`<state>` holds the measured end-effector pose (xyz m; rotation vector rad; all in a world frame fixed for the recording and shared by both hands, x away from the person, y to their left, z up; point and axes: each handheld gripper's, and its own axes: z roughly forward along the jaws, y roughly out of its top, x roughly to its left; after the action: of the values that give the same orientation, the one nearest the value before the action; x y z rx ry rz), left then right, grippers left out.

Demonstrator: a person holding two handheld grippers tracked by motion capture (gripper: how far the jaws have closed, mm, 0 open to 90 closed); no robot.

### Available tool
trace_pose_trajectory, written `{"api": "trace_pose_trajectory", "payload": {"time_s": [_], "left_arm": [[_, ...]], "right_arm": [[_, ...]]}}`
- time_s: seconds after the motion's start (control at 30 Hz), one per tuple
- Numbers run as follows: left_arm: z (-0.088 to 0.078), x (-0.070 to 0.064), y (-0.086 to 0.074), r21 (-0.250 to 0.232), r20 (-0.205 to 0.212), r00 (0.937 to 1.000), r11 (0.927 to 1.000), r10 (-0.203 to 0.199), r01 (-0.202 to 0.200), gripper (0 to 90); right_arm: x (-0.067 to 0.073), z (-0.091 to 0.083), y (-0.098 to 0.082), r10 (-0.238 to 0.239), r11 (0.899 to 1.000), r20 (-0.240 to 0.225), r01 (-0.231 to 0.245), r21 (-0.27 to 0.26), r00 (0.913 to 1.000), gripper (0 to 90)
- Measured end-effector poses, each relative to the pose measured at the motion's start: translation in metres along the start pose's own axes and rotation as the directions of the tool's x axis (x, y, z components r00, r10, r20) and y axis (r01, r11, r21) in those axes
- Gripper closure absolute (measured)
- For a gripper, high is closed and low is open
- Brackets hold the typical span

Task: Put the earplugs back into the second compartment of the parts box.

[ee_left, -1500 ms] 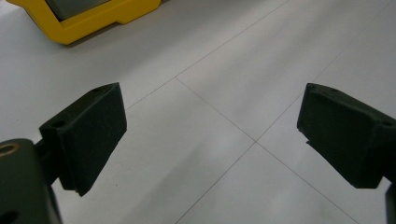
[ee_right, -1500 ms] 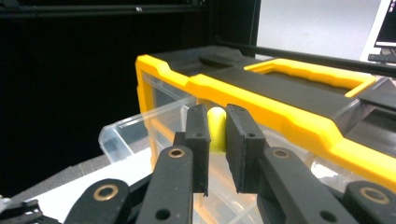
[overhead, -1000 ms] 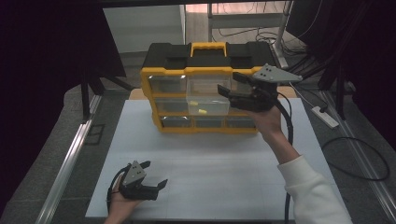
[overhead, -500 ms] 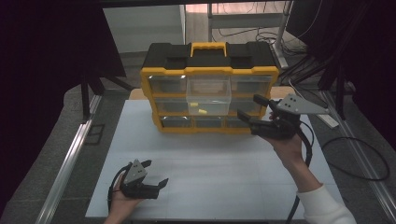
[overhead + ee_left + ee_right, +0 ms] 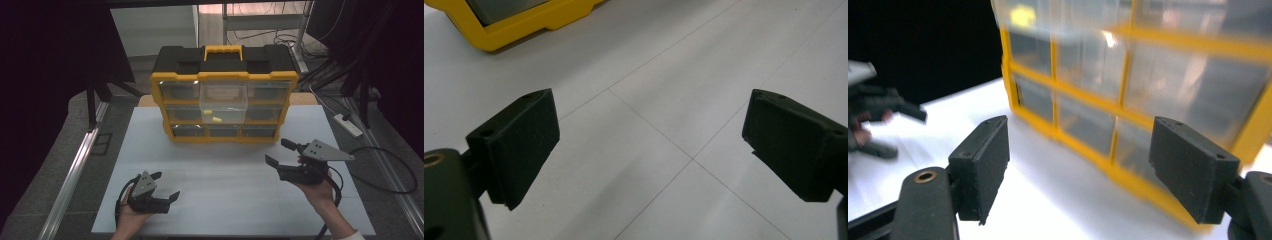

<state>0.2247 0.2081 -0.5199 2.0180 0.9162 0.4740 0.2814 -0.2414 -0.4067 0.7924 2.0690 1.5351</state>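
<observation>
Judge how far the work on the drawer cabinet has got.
Done: the middle drawer of the cabinet stands pulled out, a yellow piece inside. In hand: nothing; the right gripper and left gripper are open above the white table, away from the cabinet. Left: probably closing that drawer.

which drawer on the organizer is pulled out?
The top-row middle drawer of the yellow organizer. Its clear front juts forward of the frame, with small yellow bits inside; the other drawers sit flush.

The drawer cabinet (image 5: 224,95) stands at the table's (image 5: 225,170) far edge, grippers nearer: left gripper (image 5: 159,186), right gripper (image 5: 281,152).
</observation>
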Motion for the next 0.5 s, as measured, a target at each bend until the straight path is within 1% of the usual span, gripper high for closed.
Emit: {"api": "trace_pose_trajectory", "payload": {"time_s": [0.07,0.17,0.2,0.23,0.27,0.3,0.4,0.5], "left_arm": [[0.000,0.000,0.000,0.001,0.002,1.0000,1.0000,0.002,-0.002,8.3],[0.000,0.001,0.000,-0.001,0.003,1.0000,1.0000,0.001,-0.001,8.2],[0.000,0.001,0.000,-0.003,0.003,1.0000,1.0000,0.001,-0.001,8.2],[0.000,0.001,0.000,-0.003,0.003,1.0000,1.0000,0.001,-0.001,8.2],[0.000,0.001,0.000,-0.003,0.002,1.0000,1.0000,0.001,-0.001,8.2],[0.000,0.001,0.000,-0.004,0.003,1.0000,1.0000,0.001,-0.001,8.2],[0.000,0.000,0.000,-0.005,0.004,1.0000,1.0000,0.000,0.000,8.2],[0.000,0.001,0.001,-0.016,0.015,0.9998,0.9998,-0.012,0.012,7.8]], "right_arm": [[-0.002,-0.001,-0.013,0.022,0.999,0.006,-0.022,0.029,0.9997,24.2],[-0.006,-0.004,-0.030,0.032,0.998,0.022,-0.033,0.059,0.9993,24.0],[-0.007,-0.005,-0.033,0.035,0.997,0.023,-0.036,0.065,0.9991,24.0],[-0.007,-0.005,-0.033,0.035,0.997,0.023,-0.036,0.065,0.9991,24.0],[-0.009,-0.006,-0.041,0.041,0.996,0.035,-0.044,0.073,0.9985,24.0],[-0.010,-0.008,-0.050,0.048,0.995,0.044,-0.052,0.087,0.9978,23.8],[-0.013,-0.010,-0.066,0.048,0.991,0.062,-0.056,0.123,0.9969,23.6],[-0.017,-0.013,-0.079,0.078,0.986,0.067,-0.087,0.145,0.9947,23.5]]}}
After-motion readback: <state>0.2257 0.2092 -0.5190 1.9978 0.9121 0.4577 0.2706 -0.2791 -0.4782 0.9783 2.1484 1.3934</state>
